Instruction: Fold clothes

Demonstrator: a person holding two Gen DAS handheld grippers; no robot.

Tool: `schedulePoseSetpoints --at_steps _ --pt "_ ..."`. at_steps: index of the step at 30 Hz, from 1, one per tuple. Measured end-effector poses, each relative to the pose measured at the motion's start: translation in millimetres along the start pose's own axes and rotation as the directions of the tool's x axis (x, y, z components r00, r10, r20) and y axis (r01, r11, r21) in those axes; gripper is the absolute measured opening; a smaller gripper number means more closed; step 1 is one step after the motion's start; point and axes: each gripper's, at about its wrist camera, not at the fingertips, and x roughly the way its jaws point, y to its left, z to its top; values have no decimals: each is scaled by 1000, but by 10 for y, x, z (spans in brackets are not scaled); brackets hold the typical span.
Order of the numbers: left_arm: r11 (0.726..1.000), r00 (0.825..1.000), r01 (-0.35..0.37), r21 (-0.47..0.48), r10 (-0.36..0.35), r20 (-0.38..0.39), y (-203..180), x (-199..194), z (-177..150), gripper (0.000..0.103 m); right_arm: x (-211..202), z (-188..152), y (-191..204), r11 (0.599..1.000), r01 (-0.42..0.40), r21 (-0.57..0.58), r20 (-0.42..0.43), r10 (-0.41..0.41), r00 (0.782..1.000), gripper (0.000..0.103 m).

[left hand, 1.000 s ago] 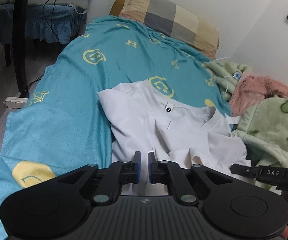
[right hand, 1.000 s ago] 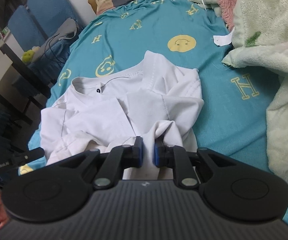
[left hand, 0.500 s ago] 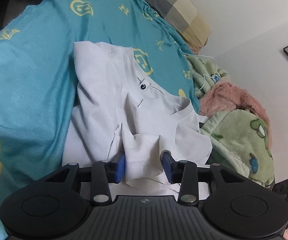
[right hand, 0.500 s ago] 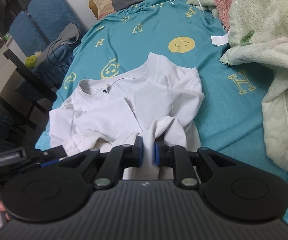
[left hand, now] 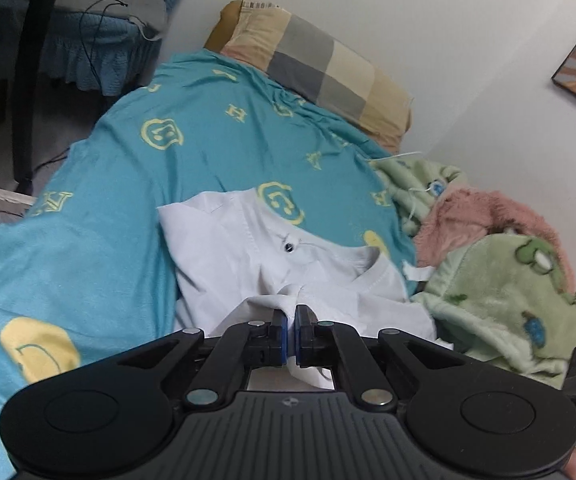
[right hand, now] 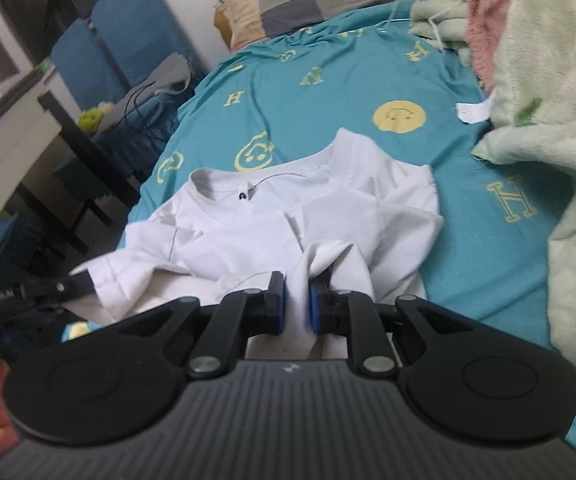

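1. White T-shirt [right hand: 327, 208] lies crumpled mid-bed on the teal sheet [left hand: 216, 152], collar toward the pillow [left hand: 319, 68].
2. Left gripper [left hand: 291, 330] has just closed, pinching a near-hem fold; right gripper [right hand: 296, 306] pinches a thicker bunch, likely for a 2-point lift.
3. Hem under both tools is hidden; sleeves hard to trace.

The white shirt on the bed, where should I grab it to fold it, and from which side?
Grip the white shirt at its near hem, coming from the foot of the bed. Its collar lies at the far end and the near edge is bunched up, easy to pinch. Both the left gripper and right gripper are already shut on folds there.
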Motion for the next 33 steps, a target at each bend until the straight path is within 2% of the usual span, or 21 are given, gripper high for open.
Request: schedulePoseSetpoints --at_steps 4,9,10,11,13,14,15,16,19,22,25,28,30,33 --pt "998 997 -63 27 64 -45 76 240 -117 4 139 -85 41 997 49 -65 -14 -50 999 18" --pt "994 994 -89 63 93 -61 75 311 -175 5 144 -115 98 993 78 -90 0 -79 997 19" --pt "992 994 -94 78 98 -50 40 261 -173 6 130 -108 109 993 82 -85 2 -82 997 20" --pt "991 994 -100 94 104 -38 6 210 -171 12 113 -101 119 993 82 -79 3 -82 997 21" --pt "986 993 -110 123 113 -15 -64 107 -168 24 70 -91 135 995 77 -65 6 -76 997 34" --pt "986 994 -108 127 109 -3 -99 38 -176 28 30 -91 141 996 67 -54 11 -67 998 51" --pt "986 994 -105 132 105 8 -149 -46 -188 37 -24 -96 149 998 54 -40 23 -53 998 67" --pt "985 995 -101 139 99 19 -192 -131 -208 47 -91 -108 162 999 41 -26 41 -40 998 71" --pt "981 995 -95 169 88 49 -333 -431 -315 61 -312 -167 243 999 33 -18 82 -32 996 72" --pt "973 993 -102 209 87 79 -471 -744 -451 82 -549 -268 334 999 27 -33 103 -23 994 72" --pt "972 989 -119 203 98 112 -542 -1055 -592 86 -850 -380 413 996 36 -79 139 -25 990 72" --pt "978 985 -118 171 95 141 -556 -1373 -782 101 -1158 -519 450 994 34 -105 175 -15 984 72" --pt "983 985 -106 152 82 153 -544 -1569 -929 103 -1341 -655 449 995 33 -97 187 -14 982 72" --pt "978 983 -127 168 101 153 -541 -1773 -1141 103 -1566 -862 465 994 58 -93 209 -38 977 72"
